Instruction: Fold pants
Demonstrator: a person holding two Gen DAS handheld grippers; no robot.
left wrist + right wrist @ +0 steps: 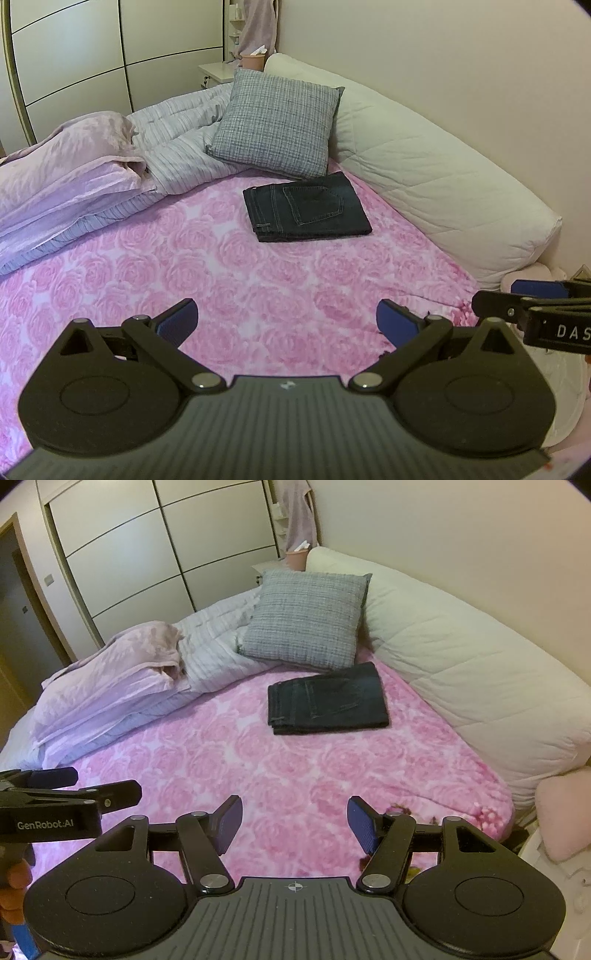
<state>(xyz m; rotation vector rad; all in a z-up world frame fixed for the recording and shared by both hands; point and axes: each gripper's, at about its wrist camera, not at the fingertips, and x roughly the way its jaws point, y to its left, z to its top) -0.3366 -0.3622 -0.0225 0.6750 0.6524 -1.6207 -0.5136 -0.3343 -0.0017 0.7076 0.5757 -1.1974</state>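
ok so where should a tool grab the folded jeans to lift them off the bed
Take the folded jeans at their near edge, coming in low from the front. That edge shows stacked layers lying flat on the pink bedspread, so an open tool can probably slide under and pinch the whole stack; the grey cushion crowds the far side.

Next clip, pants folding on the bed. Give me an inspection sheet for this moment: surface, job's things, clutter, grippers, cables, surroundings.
Surface: pink rose-print bedspread, lying flat in front of both grippers.
Job's things: dark jeans, folded into a neat rectangle with a back pocket up, lying just in front of the grey cushion.
Clutter: bunched lilac and striped bedding at the left; long white bolster along the wall.
Grippers: left gripper open, nothing between the pads; right gripper open, nothing between the pads. Both hover short of the jeans.
Cables: nothing seen.
Surroundings: wardrobe doors, nightstand with a pink pot, a garment hanging in the corner.
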